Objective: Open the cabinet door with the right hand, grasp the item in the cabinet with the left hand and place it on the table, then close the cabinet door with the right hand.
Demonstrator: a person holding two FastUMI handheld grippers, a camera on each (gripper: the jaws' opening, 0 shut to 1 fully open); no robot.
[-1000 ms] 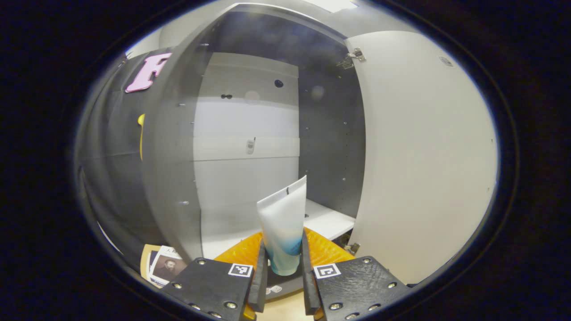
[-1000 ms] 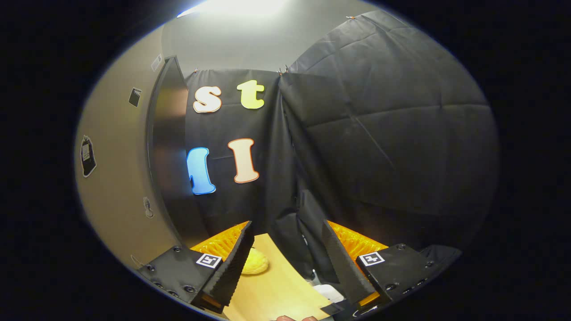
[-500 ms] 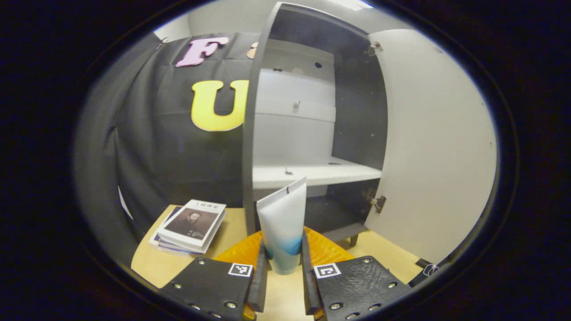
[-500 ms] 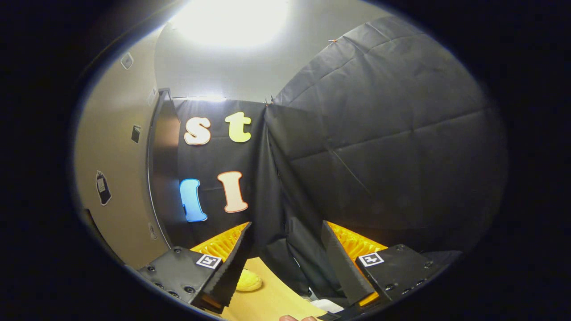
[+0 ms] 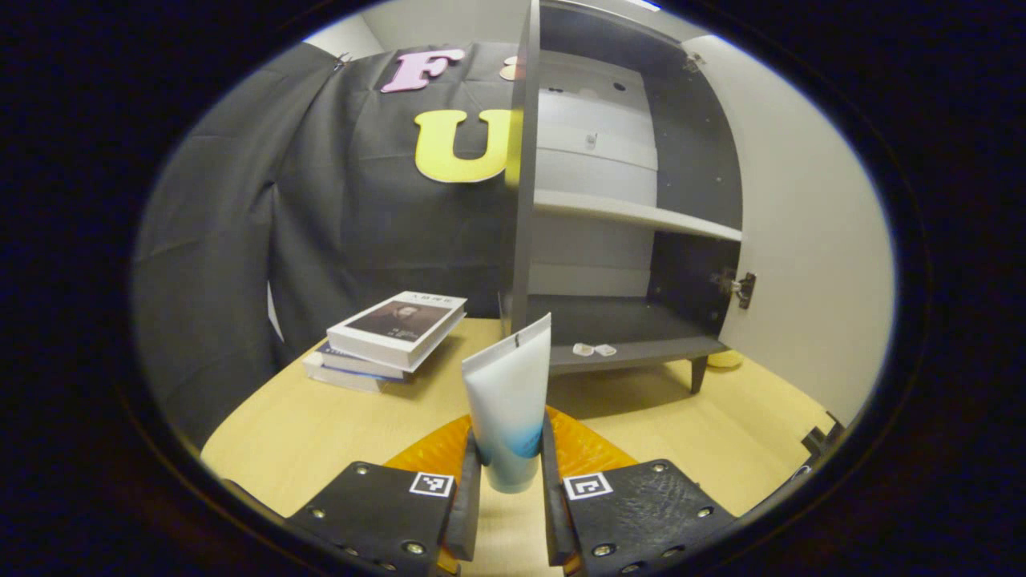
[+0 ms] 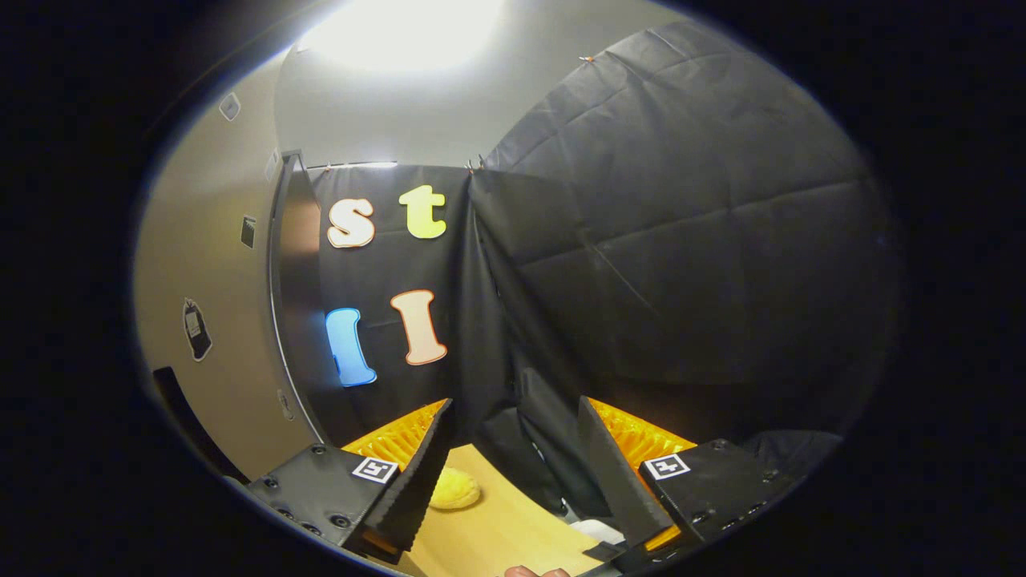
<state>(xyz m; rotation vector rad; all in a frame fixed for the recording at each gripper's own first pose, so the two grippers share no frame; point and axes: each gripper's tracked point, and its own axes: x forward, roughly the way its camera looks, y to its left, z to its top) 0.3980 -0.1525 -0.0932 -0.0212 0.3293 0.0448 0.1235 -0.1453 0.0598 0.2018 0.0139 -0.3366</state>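
In the left gripper view my left gripper (image 5: 506, 481) is shut on a white tube (image 5: 508, 401) with a blue lower band, held upright, cap end down, above the wooden table (image 5: 337, 417). Behind it stands the grey cabinet (image 5: 625, 240), its pale door (image 5: 801, 240) swung open to the right, its white shelf (image 5: 633, 216) bare. My right gripper (image 6: 513, 473) stands open in the right gripper view, nothing between its fingers, beside the outer face of the cabinet door (image 6: 216, 304) at the left.
A stack of books (image 5: 385, 336) lies on the table left of the cabinet. Two small white bits (image 5: 593, 349) sit on the cabinet floor. A yellow round object (image 6: 453, 489) rests on the table (image 6: 497, 529) beyond my right gripper. Black cloth walls close the booth.
My left gripper has drawn back and down out of the cabinet with the tube; the table and books have come into sight. The right gripper has barely moved.
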